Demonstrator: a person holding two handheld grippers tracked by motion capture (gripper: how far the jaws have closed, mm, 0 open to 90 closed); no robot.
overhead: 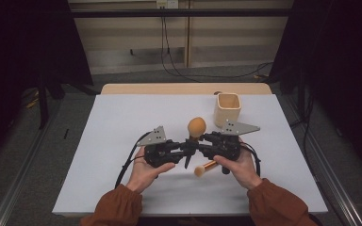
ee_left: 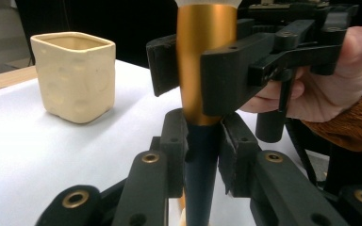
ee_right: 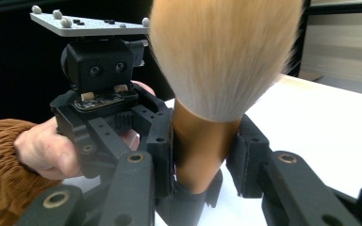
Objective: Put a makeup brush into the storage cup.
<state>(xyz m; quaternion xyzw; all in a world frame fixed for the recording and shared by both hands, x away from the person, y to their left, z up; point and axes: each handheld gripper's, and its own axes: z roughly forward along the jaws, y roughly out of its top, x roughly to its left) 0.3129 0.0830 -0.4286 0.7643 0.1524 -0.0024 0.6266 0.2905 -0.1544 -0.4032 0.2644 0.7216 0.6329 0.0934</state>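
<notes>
Both hand-held grippers meet at the middle of the white desk (overhead: 122, 122), near its front edge, and both clamp the same makeup brush (overhead: 196, 128), which stands upright between them.

Left hand-held gripper (overhead: 185, 147) — jaws closed on the dark lower handle (ee_left: 201, 174) of the brush. In the left gripper view the handle runs up between the two jaw pads, with the gold ferrule (ee_left: 206, 61) directly above them.

Right hand-held gripper (overhead: 199, 144) — jaws closed on the gold ferrule, just above the left gripper's hold. In the right gripper view the ferrule (ee_right: 199, 146) sits between the jaws, and the tan bristle head (ee_right: 226, 52) spreads out above them.

A hand holds each gripper: left hand (overhead: 143, 172), right hand (overhead: 239, 165). Both sleeves are rust-coloured.

A second brush (overhead: 205, 167) lies flat on the desk just in front of the grippers, between the two hands; its pale end points toward the person.

A cream square cup (overhead: 227, 109) stands upright on the desk behind and to the right of the grippers, apart from them. Its opening faces up.
</notes>
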